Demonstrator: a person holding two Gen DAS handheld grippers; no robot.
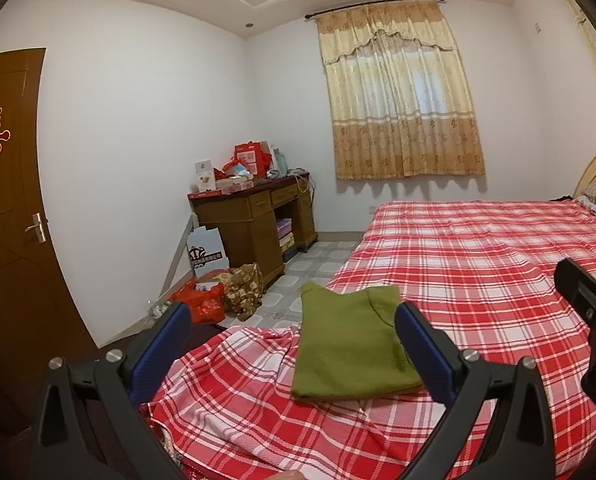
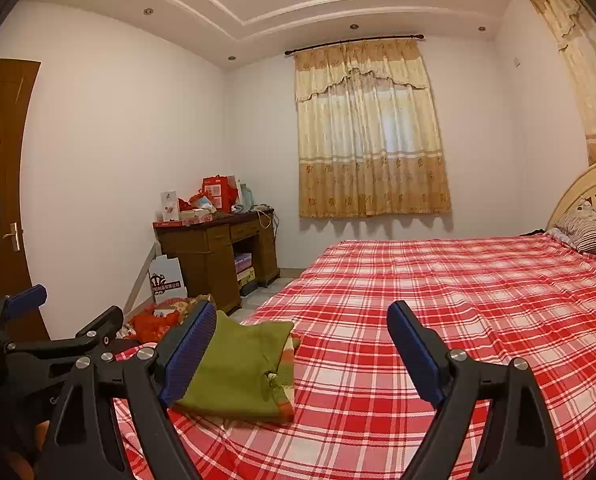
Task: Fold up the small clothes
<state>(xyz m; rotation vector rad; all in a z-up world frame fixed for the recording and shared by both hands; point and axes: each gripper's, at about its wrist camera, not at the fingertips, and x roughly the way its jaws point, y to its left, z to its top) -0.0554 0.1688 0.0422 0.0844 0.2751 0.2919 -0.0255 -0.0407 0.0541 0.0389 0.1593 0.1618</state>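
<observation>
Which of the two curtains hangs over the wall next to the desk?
The curtain straight ahead, on the wall beside the desk. The other curtain hangs on the side wall, above the headboard.

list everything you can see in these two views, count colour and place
garment: one, olive green, folded, near corner of bed
bedsheet: one, red and white plaid, covering bed
pillow: one, striped with print, by headboard
headboard: one, cream, far right
desk: one, brown wood, corner, cluttered with red boxes
curtain: one on far wall, yellow-gold, drawn
door: one, brown, left wall, red decoration
bags: red one plus patterned bundle, floor by desk
left tool: one, black with blue pads, open, garment not gripped
right tool: one, same colours, open, empty
</observation>
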